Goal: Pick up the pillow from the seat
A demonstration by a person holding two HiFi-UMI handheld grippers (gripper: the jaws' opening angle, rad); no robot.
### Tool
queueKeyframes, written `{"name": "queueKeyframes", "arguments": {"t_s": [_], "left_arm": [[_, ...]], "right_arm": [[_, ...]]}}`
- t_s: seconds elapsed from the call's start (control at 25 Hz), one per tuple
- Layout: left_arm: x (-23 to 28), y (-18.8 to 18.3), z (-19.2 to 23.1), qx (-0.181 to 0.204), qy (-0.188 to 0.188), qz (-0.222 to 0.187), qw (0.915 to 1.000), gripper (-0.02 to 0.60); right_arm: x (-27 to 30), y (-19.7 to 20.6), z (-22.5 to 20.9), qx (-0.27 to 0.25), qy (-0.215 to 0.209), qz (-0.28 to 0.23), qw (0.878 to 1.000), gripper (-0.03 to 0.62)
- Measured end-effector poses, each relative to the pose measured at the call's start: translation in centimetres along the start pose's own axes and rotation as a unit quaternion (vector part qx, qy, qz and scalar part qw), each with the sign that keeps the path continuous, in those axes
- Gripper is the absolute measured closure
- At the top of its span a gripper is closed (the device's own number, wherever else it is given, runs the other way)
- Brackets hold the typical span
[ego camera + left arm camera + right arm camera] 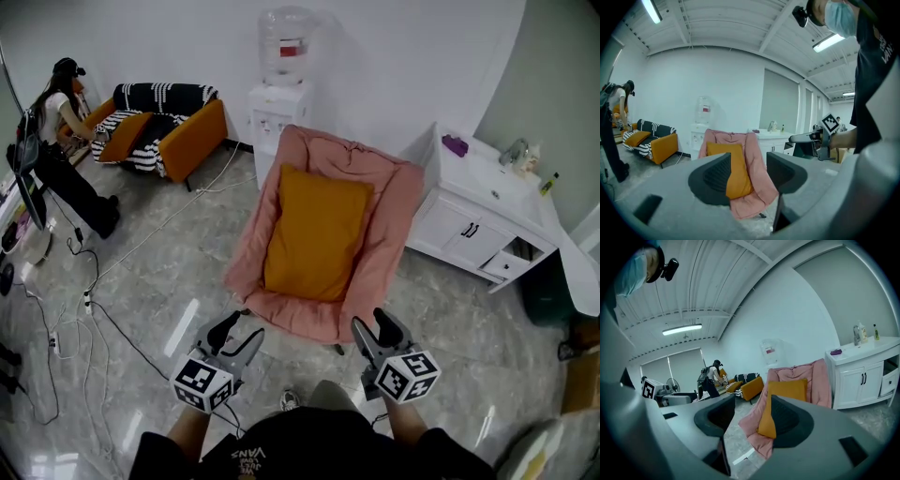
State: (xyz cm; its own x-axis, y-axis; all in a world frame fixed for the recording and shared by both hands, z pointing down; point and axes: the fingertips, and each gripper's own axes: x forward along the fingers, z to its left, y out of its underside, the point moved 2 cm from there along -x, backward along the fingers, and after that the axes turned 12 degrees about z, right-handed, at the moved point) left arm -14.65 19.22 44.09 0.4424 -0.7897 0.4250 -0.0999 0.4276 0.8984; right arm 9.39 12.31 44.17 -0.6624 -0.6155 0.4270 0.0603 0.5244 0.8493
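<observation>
Open, empty left tongs (238,336) and right tongs (374,328), grey moulded jaws apart, ribbed dark pads inside. Ahead of both, untouched: plump rectangular mustard pillow (317,232) leaning in soft, rumpled pink seat (398,197). Beneath, glossy marbled floor (169,272).

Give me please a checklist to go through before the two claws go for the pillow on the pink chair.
1. Pillow lies on the pink chair, with nothing on top of it: ok.
2. Left claw open and empty: ok.
3. Right claw open and empty: ok.
4. Claws at the pillow: not ok, both are short of the chair's front edge.
5. Pillow loose from the chair: cannot tell.
6. Person at the sofa well away from the chair: ok.
</observation>
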Motion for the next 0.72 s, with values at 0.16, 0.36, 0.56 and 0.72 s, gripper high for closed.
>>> {"name": "queueKeyframes", "arguments": {"t_s": [0.16,0.36,0.56,0.72], "left_arm": [[2.7,-1.2,1.4,0.002,0.015,0.004,0.9999,0.35],[6.7,-3.2,2.6,0.009,0.025,0.008,0.9996,0.35],[10.4,-5.2,4.8,-0.001,0.014,0.011,0.9998,0.35],[14.0,-6.7,6.1,0.008,0.008,0.016,0.9998,0.35]], "right_arm": [[1.9,-1.6,-1.5,0.009,0.012,0.001,1.0,0.367],[5.1,-4.0,-4.7,0.022,0.015,-0.007,1.0,0.367],[8.8,-6.2,-7.4,0.02,0.005,0.004,1.0,0.367],[11.6,-7.9,-10.2,0.018,-0.008,0.011,1.0,0.367]]}}
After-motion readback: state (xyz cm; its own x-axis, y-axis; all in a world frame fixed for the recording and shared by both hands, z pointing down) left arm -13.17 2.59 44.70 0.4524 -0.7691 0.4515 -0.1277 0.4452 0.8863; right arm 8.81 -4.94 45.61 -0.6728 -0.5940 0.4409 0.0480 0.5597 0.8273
